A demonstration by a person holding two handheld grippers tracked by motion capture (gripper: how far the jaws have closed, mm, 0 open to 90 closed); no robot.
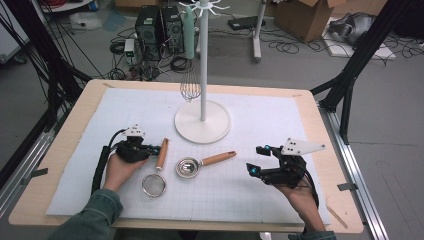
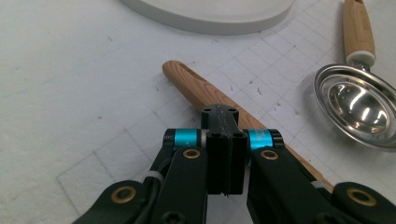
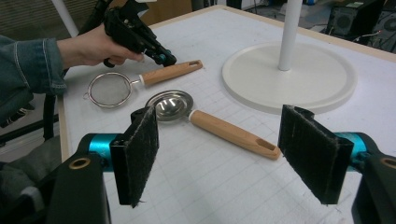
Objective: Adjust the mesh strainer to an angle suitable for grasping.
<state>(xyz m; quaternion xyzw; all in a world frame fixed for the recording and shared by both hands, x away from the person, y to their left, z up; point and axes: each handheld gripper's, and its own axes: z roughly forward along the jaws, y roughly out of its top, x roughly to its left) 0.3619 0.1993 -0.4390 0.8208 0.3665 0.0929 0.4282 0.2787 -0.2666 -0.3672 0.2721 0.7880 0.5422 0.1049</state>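
A mesh strainer [image 1: 153,185] with a wooden handle [image 2: 196,86] lies on the white mat, left of centre. My left gripper [image 1: 155,149] is shut, its jaws pressed together with nothing between them, and its tip is right over that handle [image 1: 162,154]. From the right gripper view, the left gripper [image 3: 163,58] touches or hovers just above the strainer handle [image 3: 170,72]. A metal scoop [image 1: 187,167] with a wooden handle [image 1: 218,158] lies at the middle. My right gripper [image 1: 256,160] stands open to its right, pads [image 3: 140,154] wide apart, facing the scoop [image 3: 170,105].
A white hanging stand [image 1: 202,121] with a round base rises at the back centre of the mat, and a wire whisk [image 1: 190,87] hangs from it. The wooden table edge [image 1: 320,125] borders the mat. Boxes, cables and computers sit on the floor beyond.
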